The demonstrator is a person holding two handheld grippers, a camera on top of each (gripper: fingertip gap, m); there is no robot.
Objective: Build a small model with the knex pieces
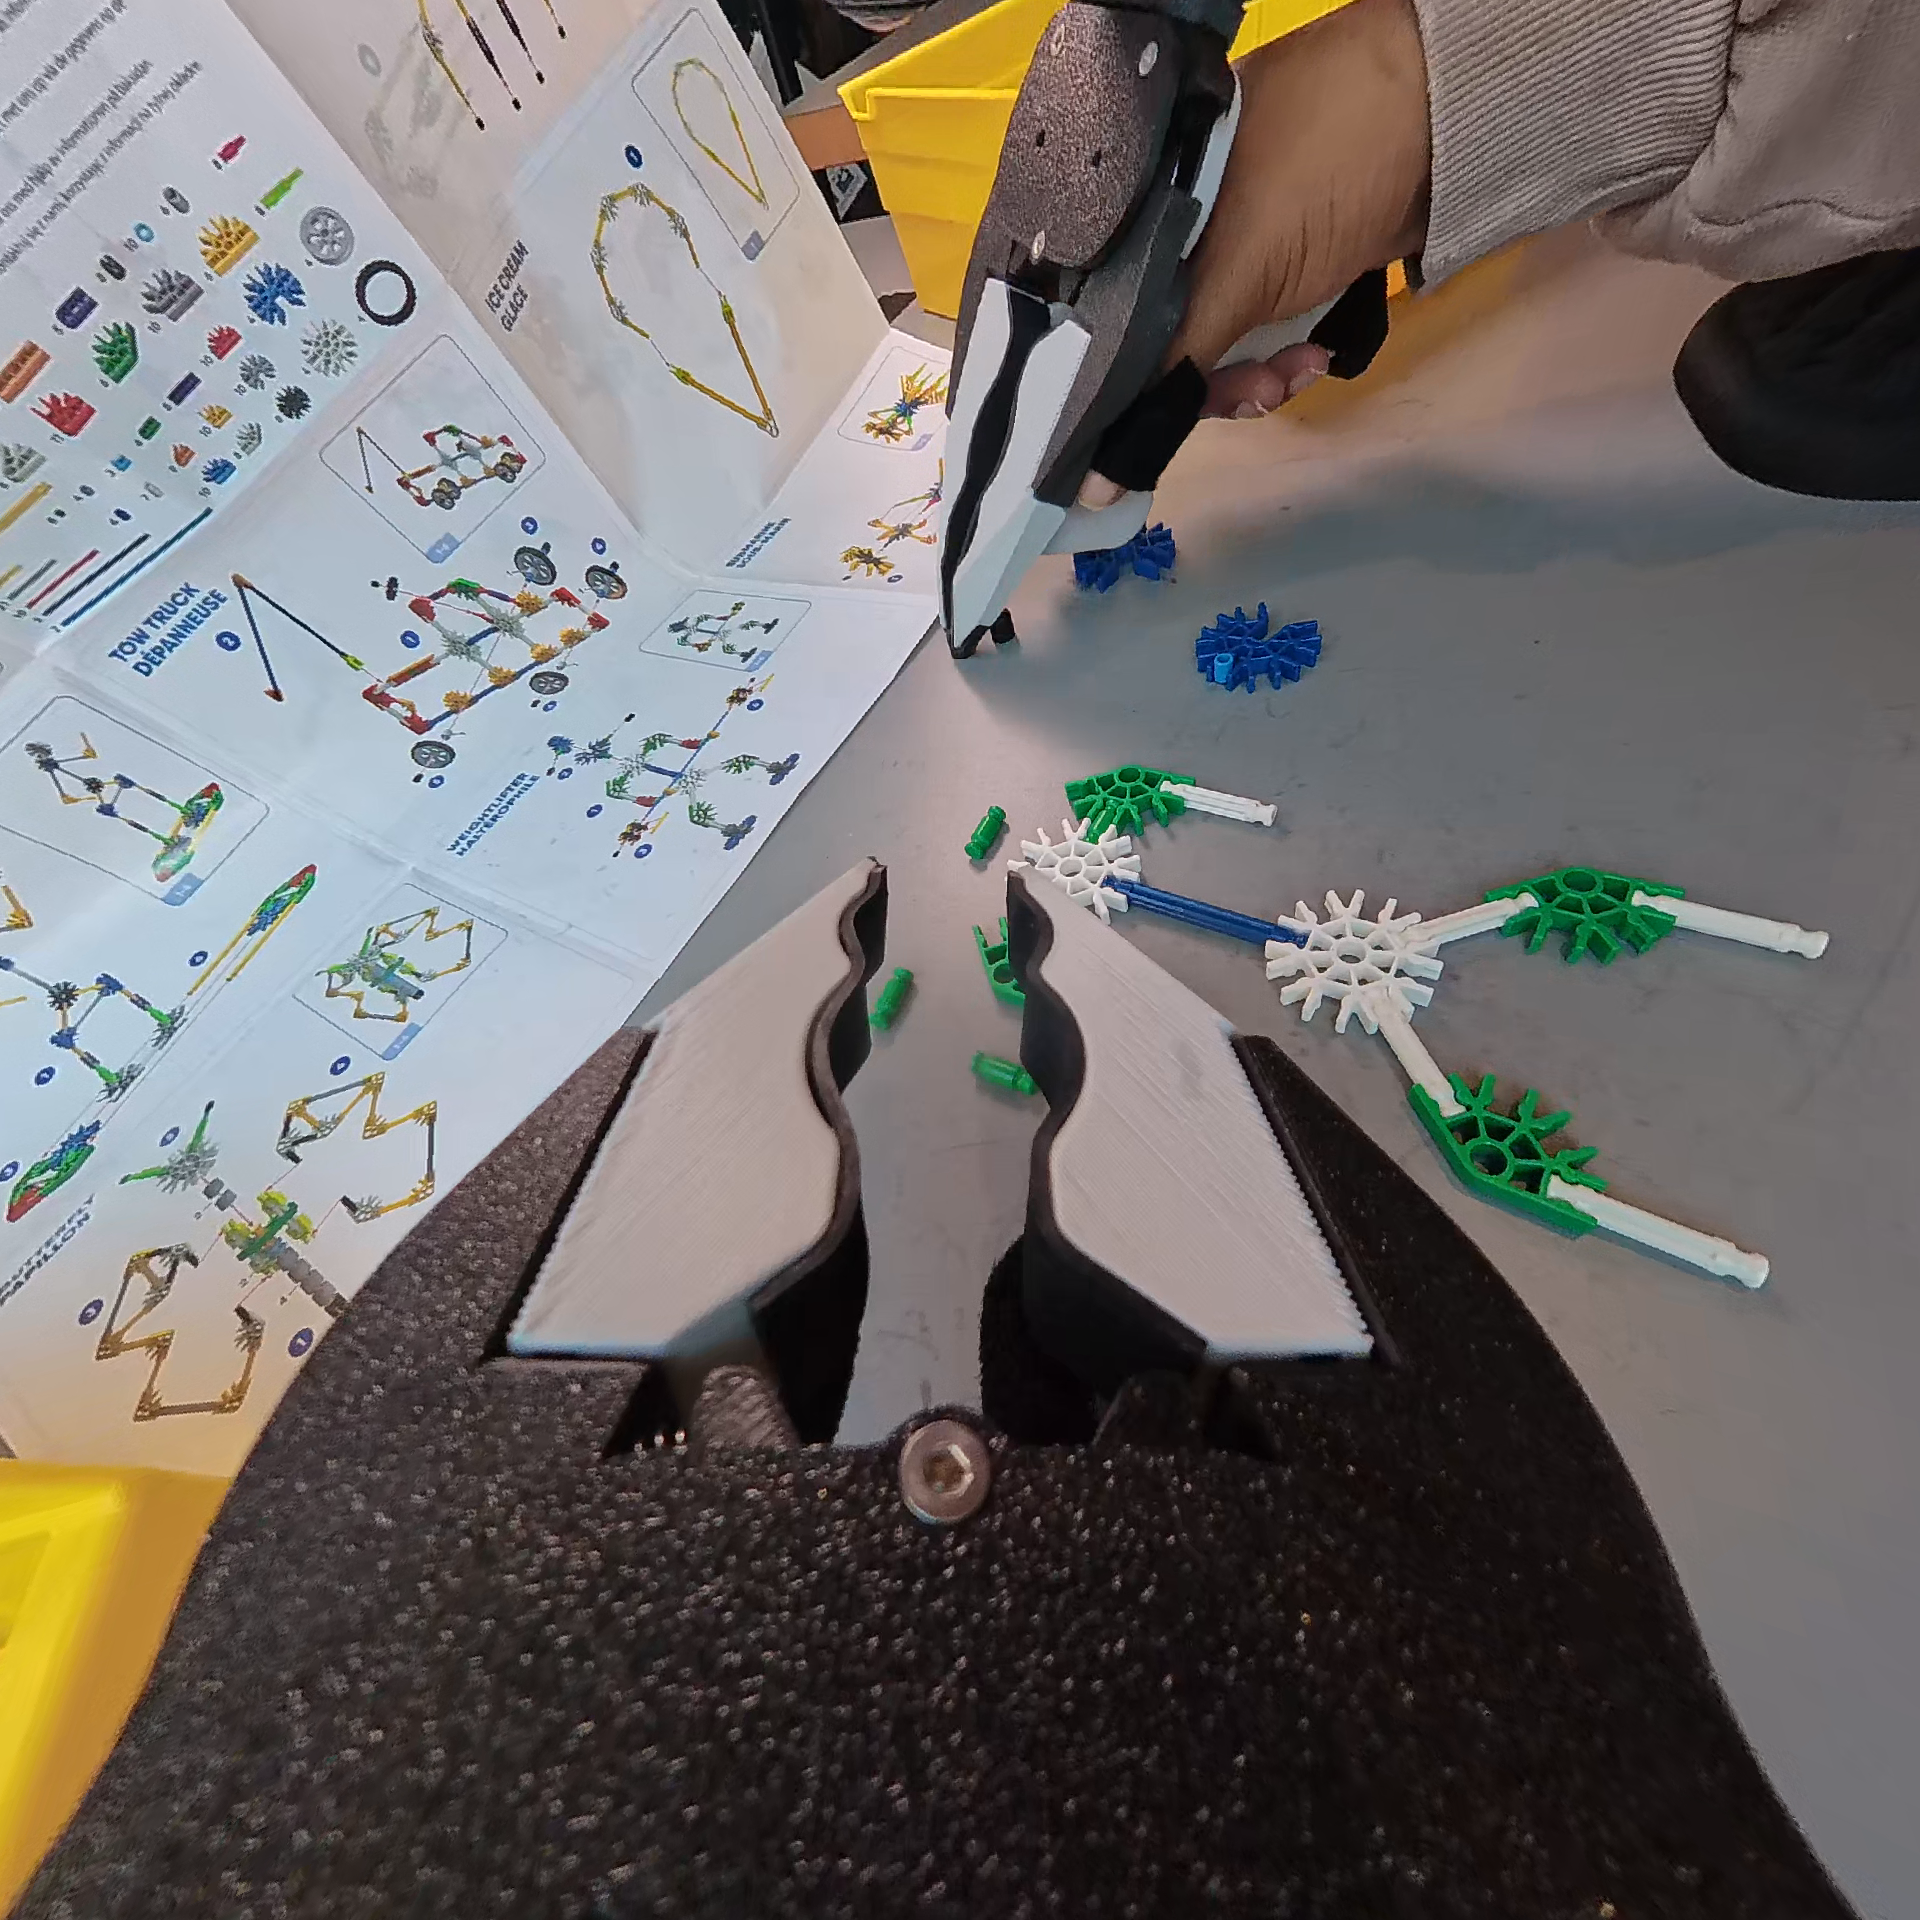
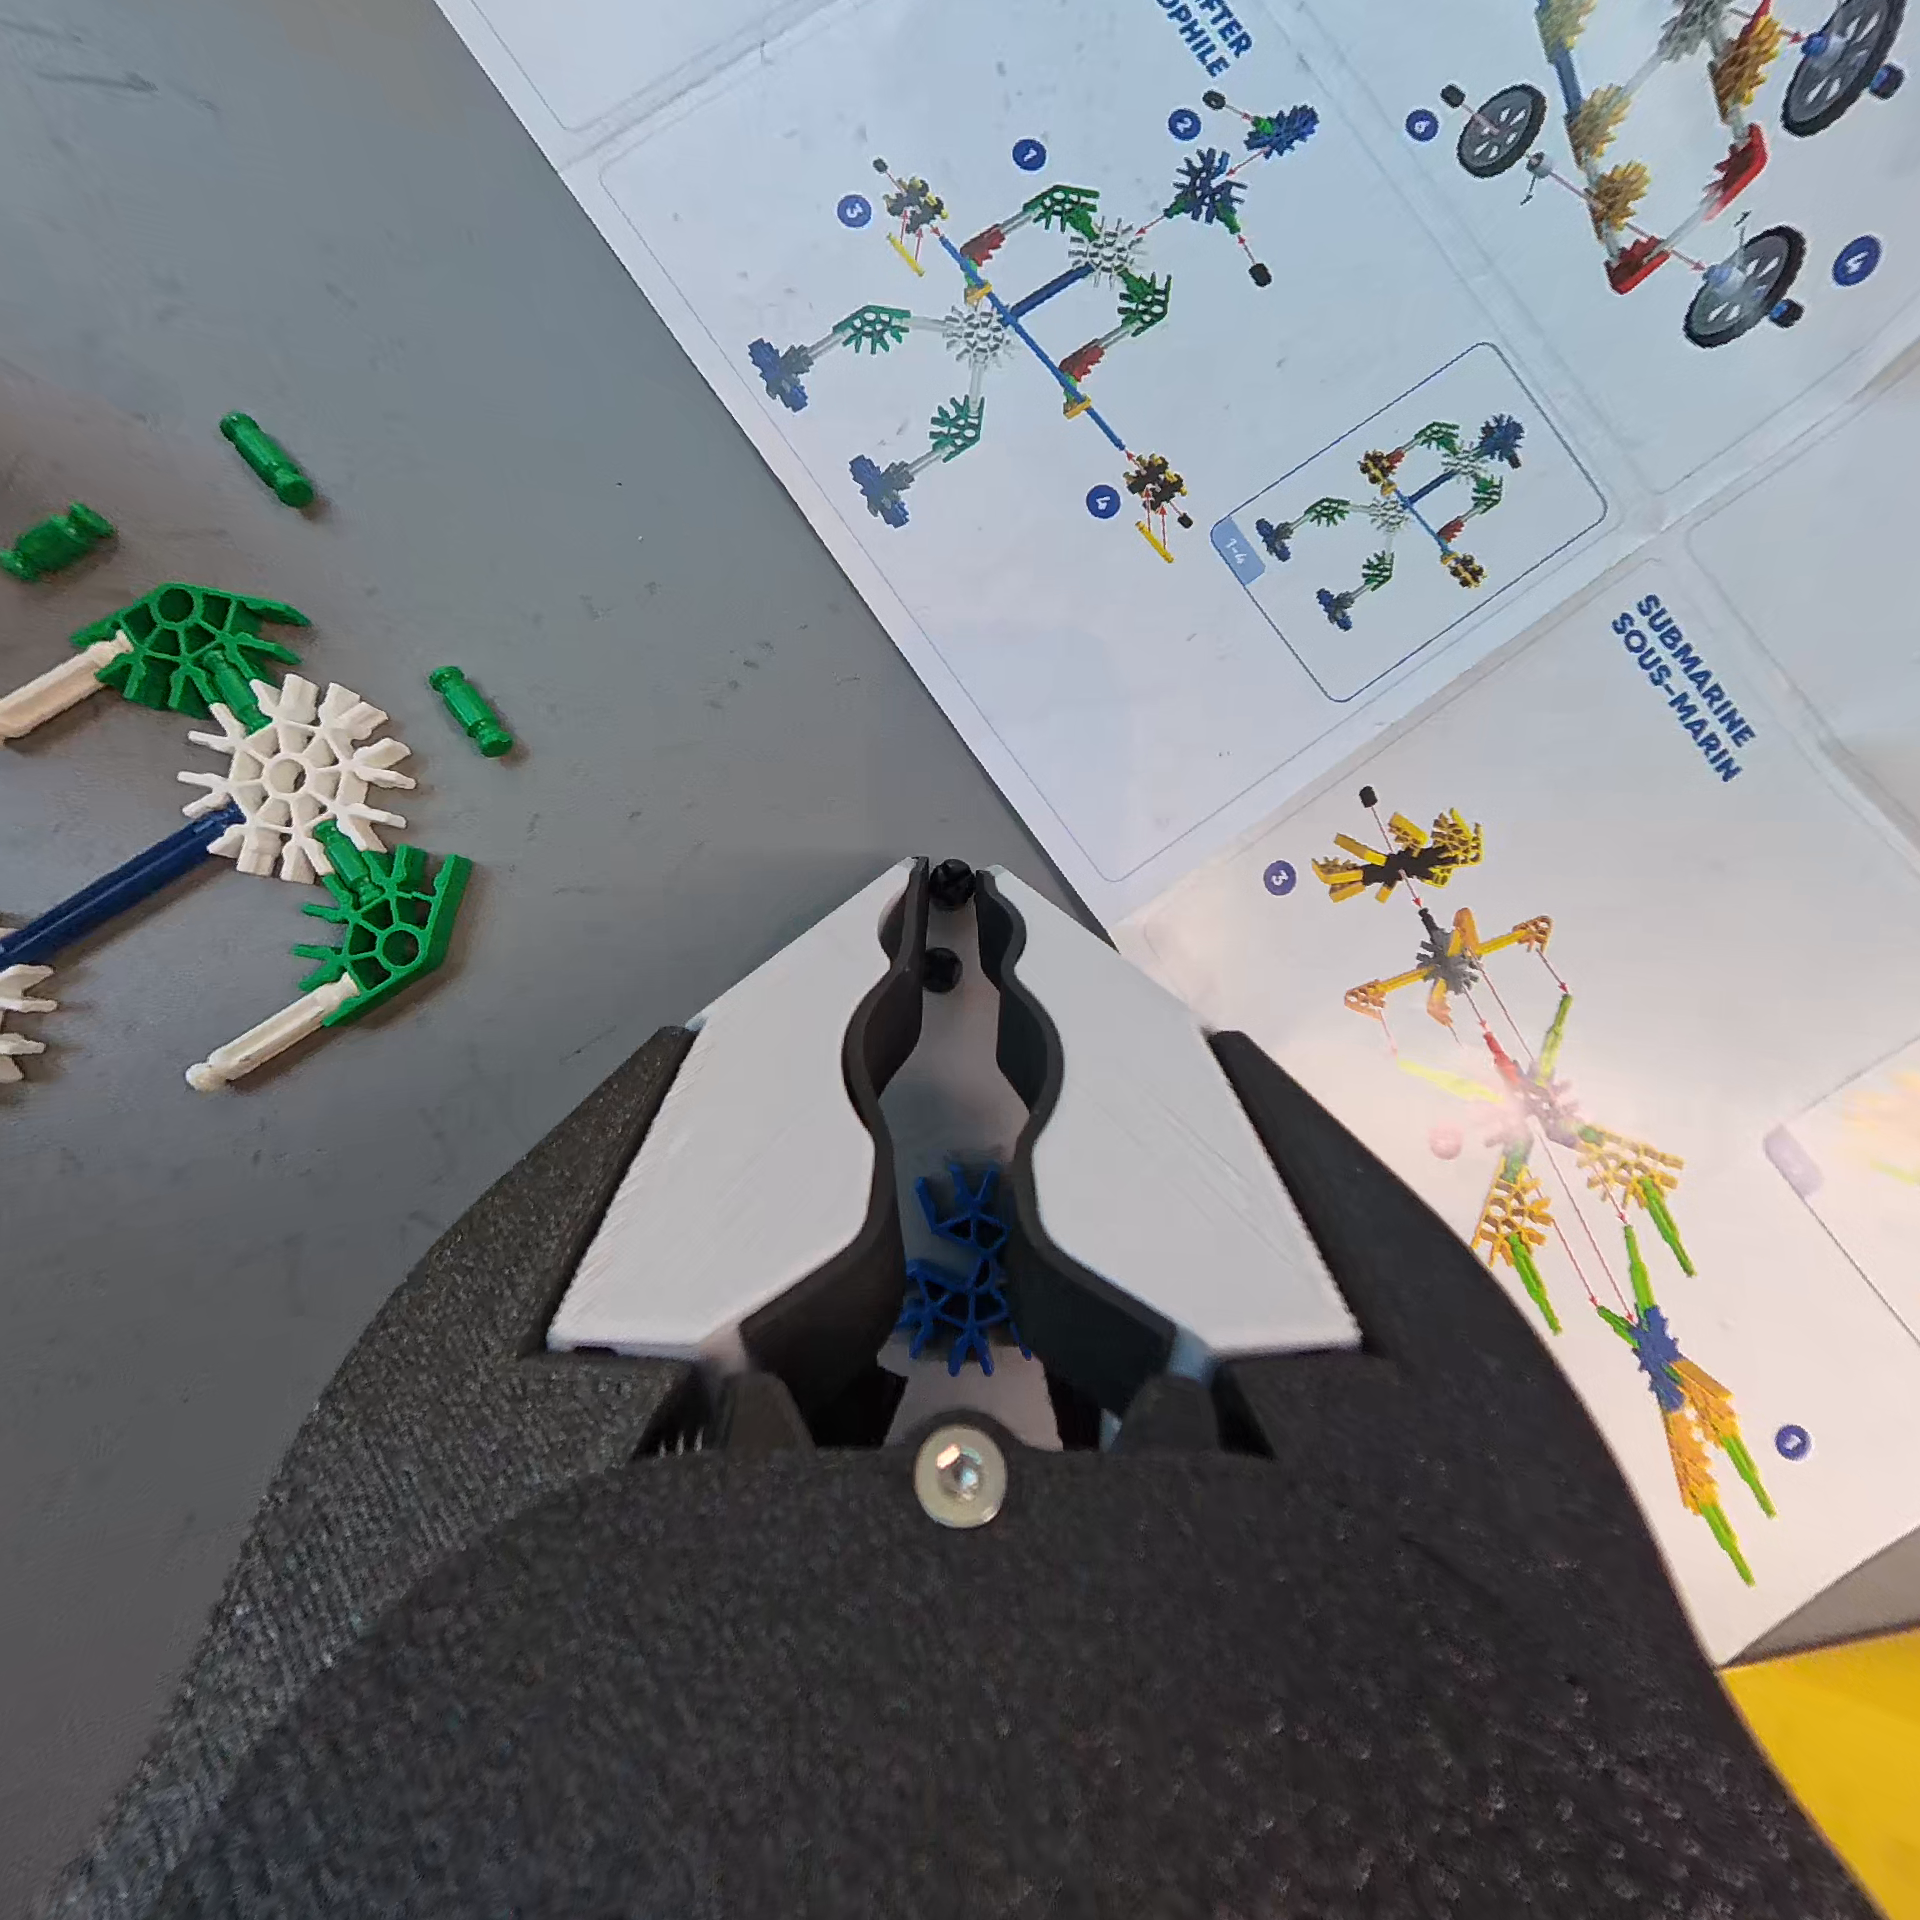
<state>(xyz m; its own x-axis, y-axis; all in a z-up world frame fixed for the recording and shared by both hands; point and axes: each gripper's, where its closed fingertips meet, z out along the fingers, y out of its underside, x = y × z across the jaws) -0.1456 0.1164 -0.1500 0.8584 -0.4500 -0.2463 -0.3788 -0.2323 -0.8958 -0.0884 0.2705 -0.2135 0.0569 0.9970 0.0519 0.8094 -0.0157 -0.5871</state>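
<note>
My left gripper (image 1: 945, 878) is open and empty, low over the grey table (image 1: 1558, 1507). Short green rods (image 1: 891, 997) lie between and beside its fingertips, and a green connector (image 1: 992, 961) is half hidden behind its right finger. To its right lies a flat assembly of white snowflake connectors (image 1: 1351, 956), a blue rod (image 1: 1195, 914), green connectors and white rods. My right gripper (image 2: 951, 868) is shut on a small black piece (image 2: 951, 883), tips down at the edge of the instruction sheet (image 2: 1351, 727). It also shows in the left wrist view (image 1: 977, 639), held by a hand.
The unfolded instruction sheet (image 1: 416, 623) covers the table's left side. Two blue connectors (image 1: 1257, 649) lie near the right gripper and show under it (image 2: 961, 1278). Yellow bins stand at the back (image 1: 935, 156) and near left (image 1: 62, 1558). Loose green rods (image 2: 470, 710) lie by the assembly (image 2: 296, 774). Some 20 cm of space lies between my two pairs of fingers. About 8 cm separates my left fingertips from the blue rod (image 1: 1195, 914). My right wrist view (image 2: 117, 884) looks at it from another angle.
</note>
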